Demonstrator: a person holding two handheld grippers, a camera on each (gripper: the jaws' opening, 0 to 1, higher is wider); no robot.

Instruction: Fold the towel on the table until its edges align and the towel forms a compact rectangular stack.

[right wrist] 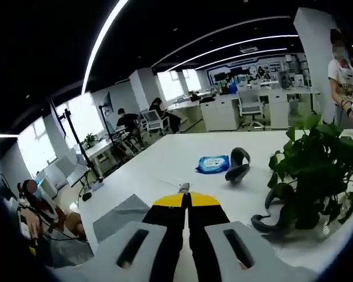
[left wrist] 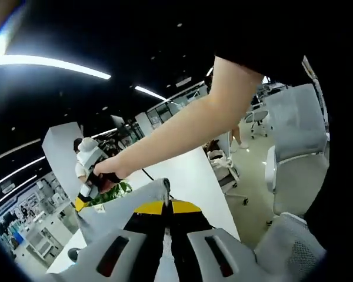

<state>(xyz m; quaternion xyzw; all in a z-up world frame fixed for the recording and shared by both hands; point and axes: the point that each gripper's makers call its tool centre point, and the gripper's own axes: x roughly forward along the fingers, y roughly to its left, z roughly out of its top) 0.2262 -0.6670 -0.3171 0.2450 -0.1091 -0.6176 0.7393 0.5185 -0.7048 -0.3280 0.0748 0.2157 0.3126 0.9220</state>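
The white table (right wrist: 165, 158) bears a grey towel (right wrist: 120, 216), blue packet (right wrist: 213, 163) and potted plant (right wrist: 309, 176).

Left tongs (left wrist: 165, 202) closed above the white table (left wrist: 194, 176).

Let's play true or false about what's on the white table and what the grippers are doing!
1. A potted plant stands on the white table. True.
2. The blue wipes packet sits on a chair. False: it lies on the table.
3. The right gripper has its jaws together. True.
4. The grey towel hangs from a lamp. False: it lies on the table beside the right gripper.
5. The left gripper pinches grey cloth. True.
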